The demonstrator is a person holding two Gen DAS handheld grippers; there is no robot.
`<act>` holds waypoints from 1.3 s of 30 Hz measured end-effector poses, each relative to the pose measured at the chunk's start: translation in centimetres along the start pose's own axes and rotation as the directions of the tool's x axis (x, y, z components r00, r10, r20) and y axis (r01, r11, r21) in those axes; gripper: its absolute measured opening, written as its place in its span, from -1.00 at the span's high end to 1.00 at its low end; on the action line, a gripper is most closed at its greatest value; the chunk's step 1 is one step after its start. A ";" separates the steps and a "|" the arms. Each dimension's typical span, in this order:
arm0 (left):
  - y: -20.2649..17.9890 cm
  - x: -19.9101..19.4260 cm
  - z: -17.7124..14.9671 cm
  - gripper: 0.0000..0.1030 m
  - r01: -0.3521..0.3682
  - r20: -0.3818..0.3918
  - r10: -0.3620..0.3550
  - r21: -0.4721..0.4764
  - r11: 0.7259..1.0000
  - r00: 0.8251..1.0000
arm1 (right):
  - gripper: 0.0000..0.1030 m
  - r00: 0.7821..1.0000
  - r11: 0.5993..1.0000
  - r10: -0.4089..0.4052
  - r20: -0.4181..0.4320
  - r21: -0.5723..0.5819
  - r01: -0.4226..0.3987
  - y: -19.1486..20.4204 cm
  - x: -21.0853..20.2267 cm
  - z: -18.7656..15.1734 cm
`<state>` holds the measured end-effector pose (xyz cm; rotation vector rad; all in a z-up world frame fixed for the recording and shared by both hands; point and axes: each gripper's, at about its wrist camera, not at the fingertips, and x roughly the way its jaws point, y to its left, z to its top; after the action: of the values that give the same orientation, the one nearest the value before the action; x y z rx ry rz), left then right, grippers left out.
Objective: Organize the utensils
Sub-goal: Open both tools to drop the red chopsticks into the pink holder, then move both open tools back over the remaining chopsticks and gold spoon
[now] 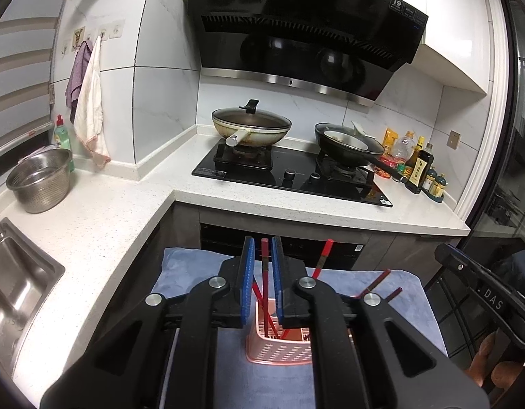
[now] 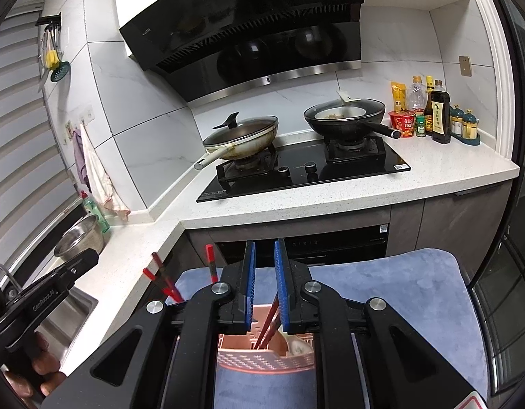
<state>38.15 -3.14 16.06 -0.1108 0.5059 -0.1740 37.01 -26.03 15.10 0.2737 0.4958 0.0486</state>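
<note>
A pink perforated basket (image 1: 279,351) stands on a blue towel (image 1: 194,266) with several red and dark chopsticks upright in it. My left gripper (image 1: 262,242) hovers over it; a red chopstick (image 1: 264,255) rises between its blue pads with a sliver of space on each side, so the jaws are narrowly open. Another red chopstick (image 1: 323,257) leans to the right. My right gripper (image 2: 264,243) is above the same basket (image 2: 262,358), narrowly open, nothing between its tips. Dark red chopsticks (image 2: 267,323) lean by its right pad. A white spoon (image 2: 298,346) lies inside.
An L-shaped white counter (image 1: 102,225) wraps around the towel. It carries a sink (image 1: 20,286), a steel colander (image 1: 41,180), a gas hob (image 1: 289,177) with two pans, and sauce bottles (image 2: 439,116). A hand (image 2: 41,375) holds the left gripper's handle.
</note>
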 end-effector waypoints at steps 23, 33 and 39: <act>1.0 -8.8 -12.0 0.51 0.002 -0.145 0.002 0.029 1.000 0.989 | 0.75 0.983 0.998 -0.024 -0.183 -0.070 0.011 -0.1 -10.8 -13.9; 2.5 -11.2 -20.4 0.48 -0.001 -0.286 0.004 0.010 1.000 0.958 | 0.74 0.938 0.997 -0.037 -0.344 -0.075 0.012 -0.1 -13.6 -23.8; 3.0 -12.1 -25.1 0.36 -0.002 -0.367 -0.005 -0.019 1.000 0.930 | 0.74 0.894 0.998 -0.016 -0.448 -0.059 -0.012 0.2 -14.6 -29.8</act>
<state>15.85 0.58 -0.48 -0.0970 0.8825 -0.1929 10.01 -20.12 -3.26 0.2018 0.9546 0.1267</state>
